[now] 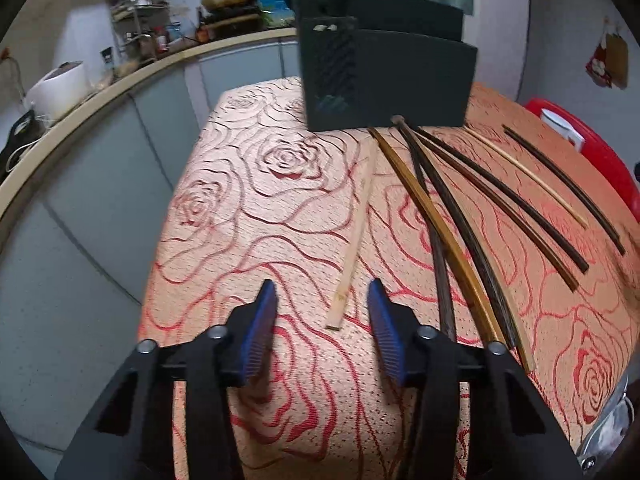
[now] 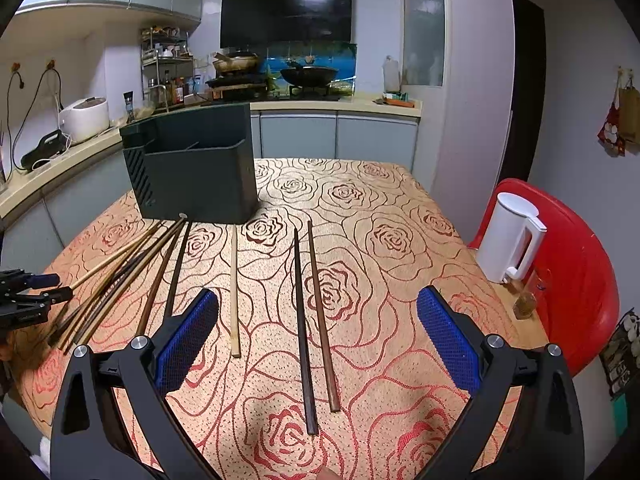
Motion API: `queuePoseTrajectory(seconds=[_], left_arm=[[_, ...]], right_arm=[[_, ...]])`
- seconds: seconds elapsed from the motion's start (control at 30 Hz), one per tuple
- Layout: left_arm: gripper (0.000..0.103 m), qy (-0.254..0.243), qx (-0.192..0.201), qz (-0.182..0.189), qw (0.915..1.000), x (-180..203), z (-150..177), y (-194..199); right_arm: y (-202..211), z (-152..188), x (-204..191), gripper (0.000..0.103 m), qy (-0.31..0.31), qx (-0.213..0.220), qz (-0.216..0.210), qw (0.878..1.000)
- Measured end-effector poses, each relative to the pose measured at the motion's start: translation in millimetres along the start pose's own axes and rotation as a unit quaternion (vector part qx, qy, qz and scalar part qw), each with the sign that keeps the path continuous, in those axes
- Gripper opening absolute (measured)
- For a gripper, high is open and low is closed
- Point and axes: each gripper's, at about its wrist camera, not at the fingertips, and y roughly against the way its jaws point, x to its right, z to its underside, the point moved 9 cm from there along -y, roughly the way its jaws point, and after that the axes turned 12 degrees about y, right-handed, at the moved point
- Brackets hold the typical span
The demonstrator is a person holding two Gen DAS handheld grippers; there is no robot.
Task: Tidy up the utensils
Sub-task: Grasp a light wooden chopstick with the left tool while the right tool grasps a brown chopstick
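Several chopsticks lie loose on the rose-patterned tablecloth (image 2: 360, 216). A dark utensil holder (image 2: 196, 172) with compartments stands at the far side; it also shows in the left wrist view (image 1: 384, 80). My left gripper (image 1: 323, 300) is open and empty, with the near end of a pale chopstick (image 1: 352, 248) lying just ahead between its fingers. A pile of dark and bamboo chopsticks (image 1: 452, 240) lies to its right. My right gripper (image 2: 318, 312) is open wide and empty above a pair of dark chopsticks (image 2: 310, 312). A pale chopstick (image 2: 234, 292) lies left of them.
A white kettle (image 2: 508, 236) stands at the table's right edge in front of a red chair (image 2: 576, 272). A small glass (image 2: 526, 300) stands beside it. The kitchen counter (image 2: 48, 172) curves along the left and back. The left gripper appears at the far left of the right wrist view (image 2: 28, 292).
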Motion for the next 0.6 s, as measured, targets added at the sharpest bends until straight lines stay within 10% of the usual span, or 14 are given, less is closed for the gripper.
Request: queuePoseTrajectory(seconds=[0.23, 0.6], left_arm=[[0.009, -0.008, 0.000, 0.023, 0.9997, 10, 3, 2], [0.007, 0.034, 0.016, 0.015, 0.9992, -2, 1, 16]], right_arm=[[-2, 5, 5, 0.096, 0.001, -0.003, 0.000, 1.000], [-2, 34, 36, 0.071, -0.022, -0.026, 0.003, 0.999]])
